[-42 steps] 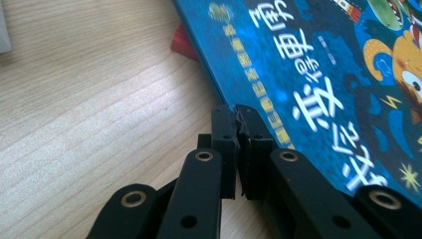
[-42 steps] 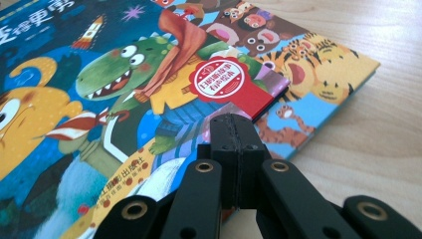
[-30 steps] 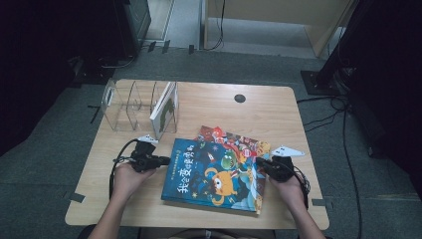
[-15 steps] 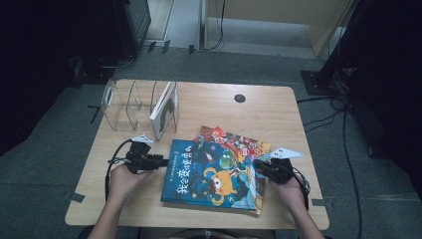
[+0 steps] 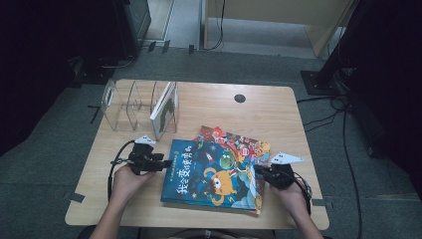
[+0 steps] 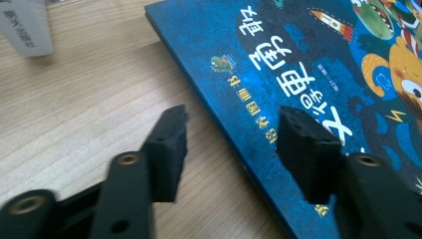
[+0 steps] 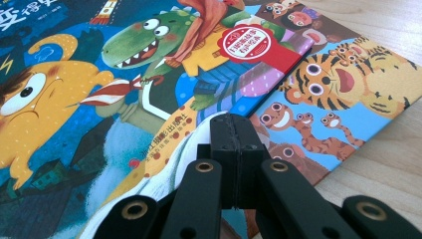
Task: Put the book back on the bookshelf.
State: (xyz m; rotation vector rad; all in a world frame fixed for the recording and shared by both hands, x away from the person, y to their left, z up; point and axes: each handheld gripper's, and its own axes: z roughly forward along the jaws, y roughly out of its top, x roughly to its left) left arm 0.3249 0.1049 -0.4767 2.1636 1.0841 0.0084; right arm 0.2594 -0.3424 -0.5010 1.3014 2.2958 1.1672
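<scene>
Nearest me, at about five o'clock on the table (image 5: 278,107), my right gripper (image 5: 260,171) sits at the right edge of the blue picture book (image 5: 214,174). In the right gripper view its jaws are pressed flat together with nothing between them, the tips resting over the book's cover near where it overlaps the tiger book (image 7: 348,94) underneath.

At about eight o'clock, my left gripper (image 5: 166,163) is at the blue book's left edge. Its jaws have just been opening and now stand fairly wide; in the left gripper view the book's edge runs through the gap, one jaw over bare wood and the other over the cover, with neither pad pressing on it.

The blue book lies flat, front of centre, partly covering the tiger book, which pokes out toward one o'clock.

Farther off, at ten o'clock, a clear divider rack (image 5: 128,102) holds one upright book (image 5: 165,108) in its rightmost slot.
</scene>
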